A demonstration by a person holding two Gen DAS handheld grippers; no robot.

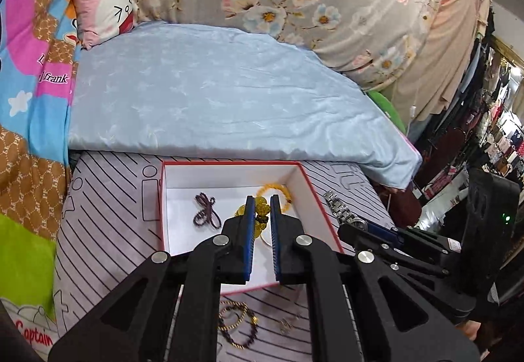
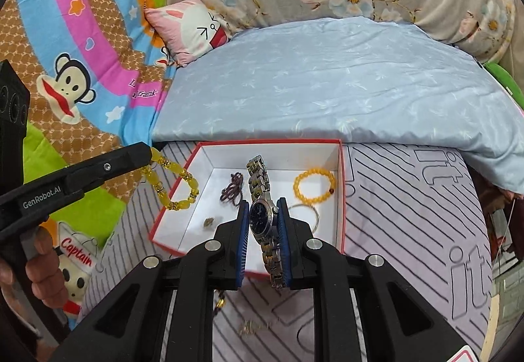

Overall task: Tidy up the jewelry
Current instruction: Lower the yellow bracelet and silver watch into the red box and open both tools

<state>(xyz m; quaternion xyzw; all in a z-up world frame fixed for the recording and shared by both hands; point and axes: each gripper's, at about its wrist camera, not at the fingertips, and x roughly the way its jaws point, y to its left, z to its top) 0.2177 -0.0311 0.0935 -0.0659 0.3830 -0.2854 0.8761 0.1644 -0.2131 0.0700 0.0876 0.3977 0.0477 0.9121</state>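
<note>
A red box with a white inside [image 1: 296, 180] [image 2: 339, 185] lies on the striped bedsheet. My left gripper [image 1: 262, 203] is shut on a yellow bead bracelet [image 1: 262, 208] [image 2: 173, 177] and holds it over the box's left edge. My right gripper [image 2: 263, 208] is shut on a silver watch with a dark dial [image 2: 260, 216] [image 1: 340, 208], held above the box. Inside the box lie a dark purple cord bracelet [image 1: 204, 209] [image 2: 232, 190], an orange bead bracelet [image 2: 314, 185] [image 1: 276, 190], a thin silver bangle [image 2: 311, 213] and a small trinket [image 2: 208, 222].
A dark beaded bracelet [image 1: 237, 324] and a small gold piece [image 1: 286, 324] [image 2: 250, 326] lie on the striped sheet [image 2: 409, 214] in front of the box. A folded light blue quilt [image 1: 213, 100] lies behind the box. A pink pillow [image 1: 103, 6] sits at the back left.
</note>
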